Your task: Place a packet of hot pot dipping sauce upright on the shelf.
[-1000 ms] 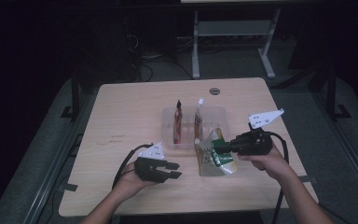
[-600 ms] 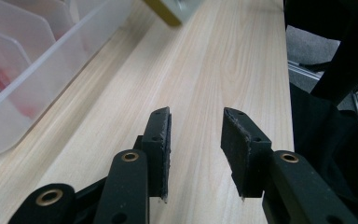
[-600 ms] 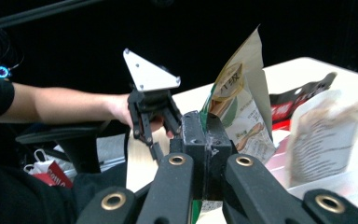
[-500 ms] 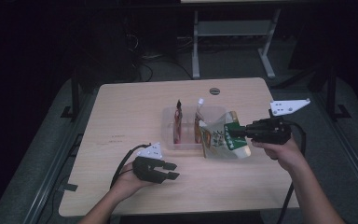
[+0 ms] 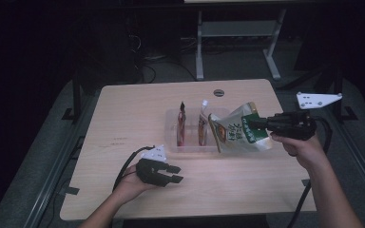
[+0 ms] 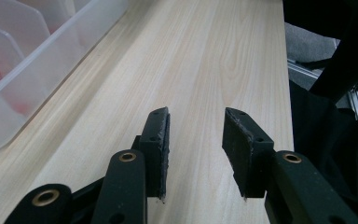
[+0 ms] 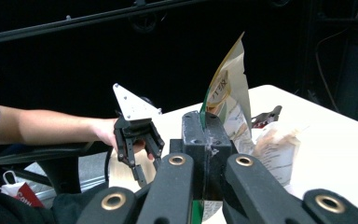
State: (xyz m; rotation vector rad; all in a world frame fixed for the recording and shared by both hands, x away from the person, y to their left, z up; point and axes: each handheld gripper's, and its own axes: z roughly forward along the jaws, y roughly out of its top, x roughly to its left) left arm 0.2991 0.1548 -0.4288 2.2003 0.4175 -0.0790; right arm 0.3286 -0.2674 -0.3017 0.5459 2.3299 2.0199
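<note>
A green-and-white snack pouch (image 5: 235, 135) hangs tilted in the air at the right end of a clear divided tray (image 5: 190, 147). My right gripper (image 5: 259, 124) is shut on its edge; in the right gripper view the jaws (image 7: 205, 135) clamp the thin pouch (image 7: 230, 93). In the tray stand a red pouch (image 5: 181, 124) and a beige pouch (image 5: 203, 124). My left gripper (image 5: 175, 174) rests low near the table's front edge, open, its jaws having just been opening with nothing between them (image 6: 196, 140).
The tray wall (image 6: 37, 60) lies left of my left gripper, with bare wooden table (image 6: 205, 56) ahead. The right gripper view shows the left gripper (image 7: 142, 161) farther off. A round cable hole (image 5: 218, 92) sits at the table's far edge.
My right gripper has lifted the green-and-white pouch off the table in front of the tray and carried it up and to the right. The left hand has stayed in place.
</note>
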